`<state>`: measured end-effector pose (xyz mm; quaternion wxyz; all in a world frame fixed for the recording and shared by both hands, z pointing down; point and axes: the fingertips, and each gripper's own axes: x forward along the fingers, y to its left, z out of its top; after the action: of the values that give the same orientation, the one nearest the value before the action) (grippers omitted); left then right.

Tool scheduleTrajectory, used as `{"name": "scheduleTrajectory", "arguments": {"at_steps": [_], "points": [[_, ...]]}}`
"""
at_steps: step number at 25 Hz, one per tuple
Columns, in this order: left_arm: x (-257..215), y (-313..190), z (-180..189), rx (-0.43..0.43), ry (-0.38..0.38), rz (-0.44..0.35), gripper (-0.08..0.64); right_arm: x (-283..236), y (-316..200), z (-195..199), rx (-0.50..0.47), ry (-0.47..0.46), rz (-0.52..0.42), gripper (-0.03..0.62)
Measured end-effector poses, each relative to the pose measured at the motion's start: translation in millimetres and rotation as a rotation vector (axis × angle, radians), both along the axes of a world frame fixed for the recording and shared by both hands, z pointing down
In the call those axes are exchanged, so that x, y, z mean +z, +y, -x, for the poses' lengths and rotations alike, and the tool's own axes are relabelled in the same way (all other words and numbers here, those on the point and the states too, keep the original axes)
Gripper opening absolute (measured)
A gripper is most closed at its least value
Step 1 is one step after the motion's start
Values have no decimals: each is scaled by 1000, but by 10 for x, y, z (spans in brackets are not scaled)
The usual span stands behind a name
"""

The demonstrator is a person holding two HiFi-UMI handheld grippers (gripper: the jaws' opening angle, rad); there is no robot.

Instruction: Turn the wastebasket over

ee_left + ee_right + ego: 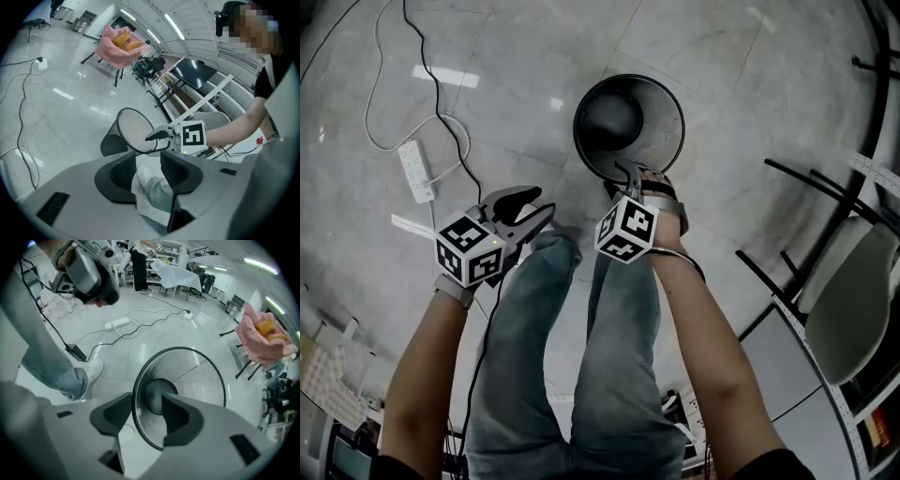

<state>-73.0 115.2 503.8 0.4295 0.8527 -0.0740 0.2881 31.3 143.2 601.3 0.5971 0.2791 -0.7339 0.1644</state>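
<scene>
My right gripper (146, 405) holds its fingers open astride the wastebasket (661, 131) near rim, unpinched; left gripper (147, 169) fingers open, empty; floor (534, 84) spreads left, chair (853, 300) crowds right

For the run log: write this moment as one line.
wastebasket: upright, mouth up | right gripper: open, jaws astride rim | left gripper: open, empty

Quick count: one round black wire-mesh wastebasket (661, 122), one white power strip (417, 172), one pale grey plastic chair (853, 300), and two handheld grippers, a left gripper (546, 208) and a right gripper (630, 176).
</scene>
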Motion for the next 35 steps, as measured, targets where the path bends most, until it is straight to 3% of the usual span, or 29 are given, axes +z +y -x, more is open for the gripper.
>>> {"name": "scheduleTrajectory", "arguments": {"at_steps": [2,4,14,17,19,24,31,35], "points": [[-184,-58,-69,-27,11,-12,156,-235,-9,-16,-53,-42,-1,192],[-404,-137,-182,-50,28,-35,156,-534,-92,-84,-45,-109,-9,192],[-2107,-349,-668,-186,167,-108,156,-2654,-579,-541,518,-703,-127,160],[-2677,-427,-781,-226,213,-164,156,-3427,-780,-718,679,-928,-193,101],[-3068,-430,-822,-261,245,-195,155,-3934,-825,-802,732,-1053,-237,42],[-4064,-292,-809,-356,343,-239,86,-5073,-761,-796,679,-1220,-317,11],[-5387,-329,-596,-462,450,-413,23,-6304,-728,-526,513,-1314,-388,11],[-5895,-415,-494,-469,444,-503,17,-6856,-725,-385,409,-1326,-445,11]]}}
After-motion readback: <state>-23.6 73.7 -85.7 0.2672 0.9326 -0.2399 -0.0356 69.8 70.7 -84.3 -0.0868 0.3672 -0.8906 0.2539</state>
